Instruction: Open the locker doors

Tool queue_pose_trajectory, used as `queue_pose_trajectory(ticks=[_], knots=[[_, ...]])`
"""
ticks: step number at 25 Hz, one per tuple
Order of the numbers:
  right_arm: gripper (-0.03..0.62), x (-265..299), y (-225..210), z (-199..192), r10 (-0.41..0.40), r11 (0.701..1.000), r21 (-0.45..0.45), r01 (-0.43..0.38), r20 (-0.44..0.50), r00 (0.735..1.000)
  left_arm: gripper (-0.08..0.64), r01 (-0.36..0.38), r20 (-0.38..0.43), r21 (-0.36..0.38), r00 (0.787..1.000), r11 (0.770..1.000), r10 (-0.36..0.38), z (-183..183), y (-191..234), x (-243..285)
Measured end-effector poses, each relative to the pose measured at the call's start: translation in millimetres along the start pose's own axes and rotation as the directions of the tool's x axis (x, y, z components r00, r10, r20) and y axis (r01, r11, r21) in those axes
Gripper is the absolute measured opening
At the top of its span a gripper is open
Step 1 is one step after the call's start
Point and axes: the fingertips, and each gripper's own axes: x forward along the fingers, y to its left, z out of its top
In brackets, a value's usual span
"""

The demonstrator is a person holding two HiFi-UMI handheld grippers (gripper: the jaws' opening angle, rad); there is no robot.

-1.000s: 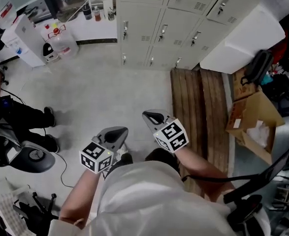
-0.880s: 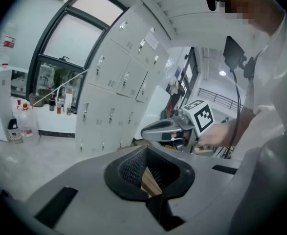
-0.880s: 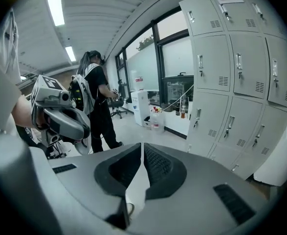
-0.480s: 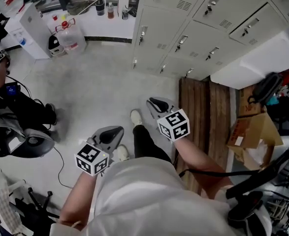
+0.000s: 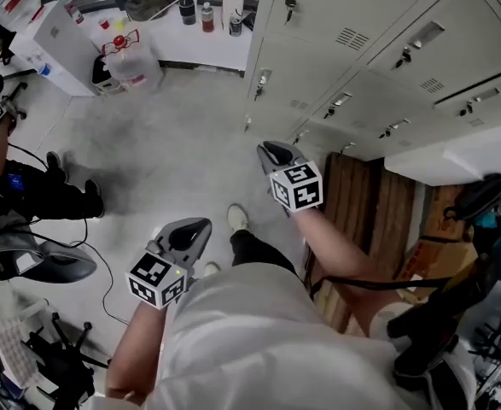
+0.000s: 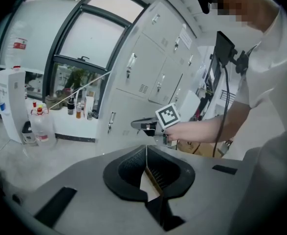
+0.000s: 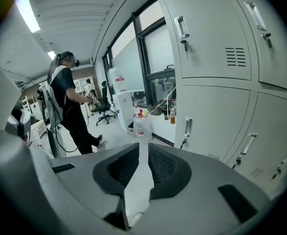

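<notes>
Left gripper [image 5: 195, 226]: I held it lowest and nearest to me, over the grey floor [image 5: 173, 143]. Its jaws were pressed together with nothing in them.
Shoe [image 5: 237, 219]: one white shoe showed on the floor between the two grippers.
Right gripper [image 5: 271, 152]: it sat further out and to the right of the left one, nose towards the lockers. Its jaws were all but closed, with only a sliver between them, and empty. It touched no door.
Wooden boards [image 5: 369, 203]: they lay flat on the floor at the foot of the lockers, just right of my right gripper.
Lockers [image 5: 361, 24]: a grey bank ahead and to the right. Every door I could see was closed, each with its handle in place.
Water jug [image 5: 131, 62]: clear with a red cap, it stood on the floor left of the lockers.
Bottles [image 5: 206, 15]: a few stood on the white ledge beyond the jug.
Other person [image 5: 11, 186]: in dark clothes, off to the left, well apart from the lockers.
</notes>
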Motion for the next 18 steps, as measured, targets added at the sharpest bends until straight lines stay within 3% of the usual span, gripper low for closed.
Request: queue_pose_trajectory(ticks=[9, 18], knots=[[0.025, 103.2, -104.6, 25.5, -0.042, 0.999, 0.011, 0.043, -0.008, 0.999, 0.012, -0.074, 0.011, -0.048, 0.997, 0.996, 0.075, 54.2, 48.7, 54.9], [0.079, 186.2, -163.1, 31.3, -0.117, 0.988, 0.098, 0.117, -0.003, 0.993, 0.012, -0.114, -0.011, -0.061, 0.993, 0.992, 0.114, 68.8, 87.2, 60.9]])
